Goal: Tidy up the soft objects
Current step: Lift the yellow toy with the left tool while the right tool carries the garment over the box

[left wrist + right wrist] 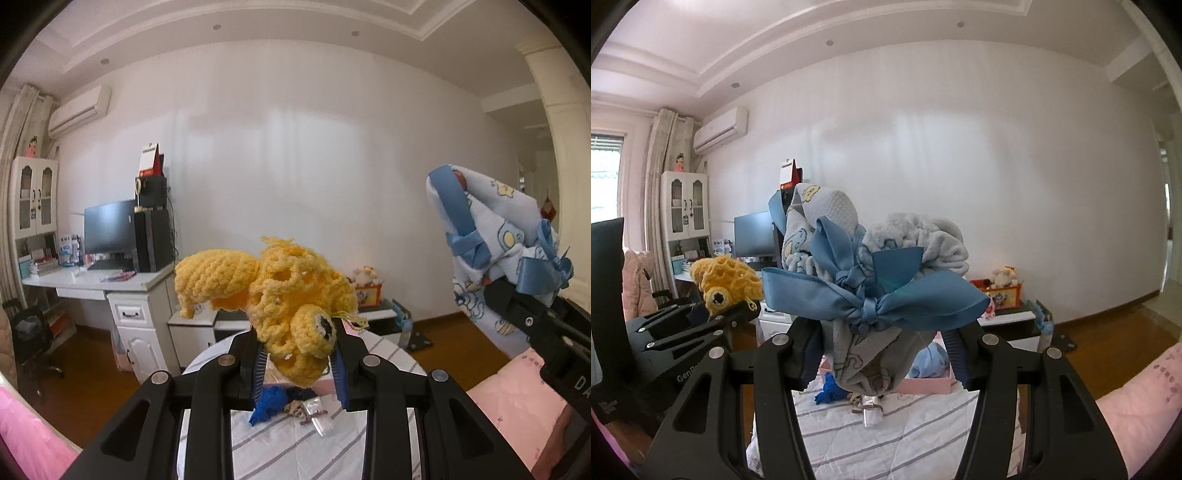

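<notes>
My left gripper is shut on a yellow crochet toy and holds it up in the air above the striped bed cover. My right gripper is shut on a light blue patterned cloth bundle tied with a blue satin ribbon bow, also held up. The bundle also shows in the left wrist view at the right. The yellow toy also shows in the right wrist view at the left. A pink box lies on the cover below both grippers.
A blue knitted item and a small clear packet lie on the striped cover. A white desk with a monitor stands at the left wall. A low cabinet with a toy box stands at the right.
</notes>
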`<state>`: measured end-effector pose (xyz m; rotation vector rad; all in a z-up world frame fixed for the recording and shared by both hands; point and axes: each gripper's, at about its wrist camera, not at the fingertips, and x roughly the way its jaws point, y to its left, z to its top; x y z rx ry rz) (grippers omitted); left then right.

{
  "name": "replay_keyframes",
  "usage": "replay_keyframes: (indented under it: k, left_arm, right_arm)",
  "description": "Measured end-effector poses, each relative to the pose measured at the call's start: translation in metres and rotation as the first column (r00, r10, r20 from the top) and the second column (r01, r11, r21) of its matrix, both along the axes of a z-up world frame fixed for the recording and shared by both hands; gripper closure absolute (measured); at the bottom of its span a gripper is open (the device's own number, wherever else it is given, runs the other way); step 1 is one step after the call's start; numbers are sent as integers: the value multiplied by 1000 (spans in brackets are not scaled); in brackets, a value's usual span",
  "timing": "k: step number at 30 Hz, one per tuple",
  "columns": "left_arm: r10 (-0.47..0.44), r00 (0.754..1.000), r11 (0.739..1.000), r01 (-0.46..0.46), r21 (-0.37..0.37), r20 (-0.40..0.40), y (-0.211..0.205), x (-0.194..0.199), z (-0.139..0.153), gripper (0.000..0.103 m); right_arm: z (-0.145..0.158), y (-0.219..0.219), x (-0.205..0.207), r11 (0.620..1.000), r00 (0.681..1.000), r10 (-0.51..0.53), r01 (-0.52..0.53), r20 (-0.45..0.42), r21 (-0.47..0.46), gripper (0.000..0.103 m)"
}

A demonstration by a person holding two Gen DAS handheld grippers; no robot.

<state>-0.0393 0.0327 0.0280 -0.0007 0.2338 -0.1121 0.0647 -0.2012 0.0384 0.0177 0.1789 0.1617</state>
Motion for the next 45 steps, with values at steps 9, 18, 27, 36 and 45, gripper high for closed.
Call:
replay_keyframes:
  k: [9,18,27,36,45]
  left_arm:
    - [-12,1000,1000,11,4,7,11,-15,-30,76]
    - [-13,1000,1000,13,5,-7,13,-5,-39,76]
    - [-23,999,1000,24,11,-25,2,35,-17,76]
    - [-16,998,1000,17,11,-63,4,92,-6,76]
    - [1,993,1000,0,9,-120,-2,180,-9,76]
  right_arm:
    - [-7,-17,-4,1000,1000,14,-14,-3,19,50]
    - [0,-20,8,1000,1000,10,-9,-28,25,50]
    - [3,-16,24,1000,998,15,-15,-53,16,49]
    - [-1,-10,66,1000,994,9,-9,-105,3,48]
    - [-18,-6,135,1000,984,3,-3,-180,-1,47]
